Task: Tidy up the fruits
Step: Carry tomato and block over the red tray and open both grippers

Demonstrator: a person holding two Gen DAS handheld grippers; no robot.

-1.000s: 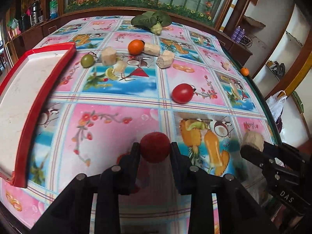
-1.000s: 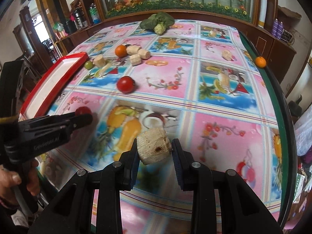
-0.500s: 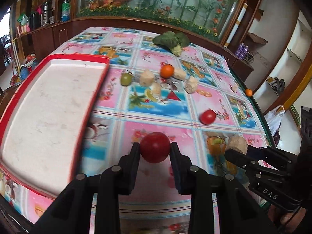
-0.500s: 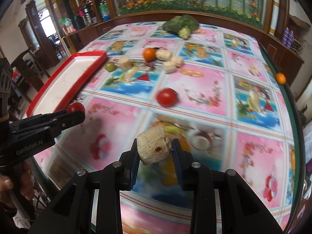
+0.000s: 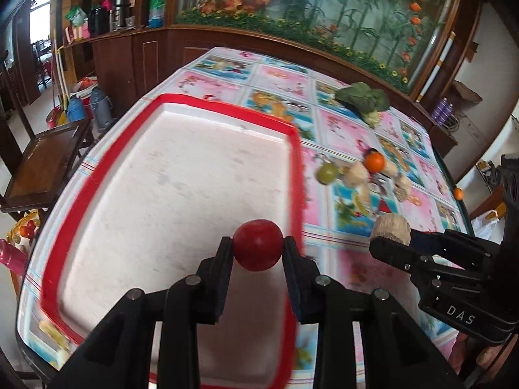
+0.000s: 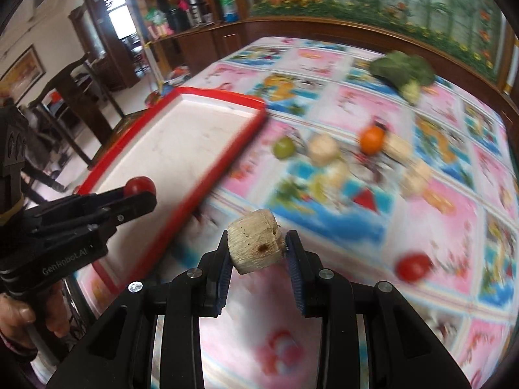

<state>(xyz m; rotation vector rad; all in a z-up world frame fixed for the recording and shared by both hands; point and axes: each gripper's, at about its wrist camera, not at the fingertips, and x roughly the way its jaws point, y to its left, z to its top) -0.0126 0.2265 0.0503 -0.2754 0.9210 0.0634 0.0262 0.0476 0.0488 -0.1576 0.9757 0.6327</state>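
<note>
Between the left gripper [image 5: 258, 249] fingers [image 5: 223, 253] a red fruit [image 5: 258, 249] is clamped, held above the red-rimmed tray [image 5: 293, 168]. A beige chunk [image 6: 254, 241] is pinched by the right gripper [image 6: 256, 246], over the desk [image 6: 438, 220] beside the tray. Green fruit [image 6: 284, 147], orange [image 6: 372, 139], more chunks and a tomato [image 6: 413, 267] are left on the desk.

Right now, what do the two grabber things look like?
Both are black plastic. The left gripper and the right gripper each have two flat fingers with silver screws. White letters mark their sides: "GenRobot.AI" on the left one, "DAS" on the right one. A bare hand holds the left handle.
</note>
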